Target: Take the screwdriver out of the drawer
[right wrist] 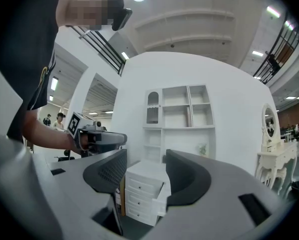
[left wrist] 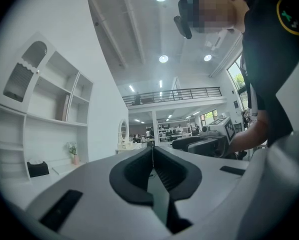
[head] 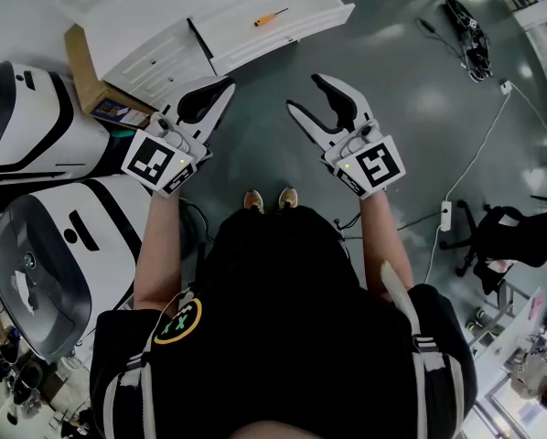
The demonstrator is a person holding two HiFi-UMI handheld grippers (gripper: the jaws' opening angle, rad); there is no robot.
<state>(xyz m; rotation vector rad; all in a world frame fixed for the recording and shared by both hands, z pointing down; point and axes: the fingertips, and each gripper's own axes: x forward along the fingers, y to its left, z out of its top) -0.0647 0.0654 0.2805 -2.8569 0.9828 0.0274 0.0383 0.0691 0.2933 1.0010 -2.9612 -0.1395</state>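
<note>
Grey floor (head: pixel 260 140) reaches the open drawer (head: pixel 292 37)'s front edge.

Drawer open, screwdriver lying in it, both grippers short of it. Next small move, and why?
Probably advance the right gripper toward the screwdriver in the open drawer. Its jaws stand apart with nothing between them and its view faces the cabinet, while the left gripper is shut. Both grippers are well short of the drawer.
</note>
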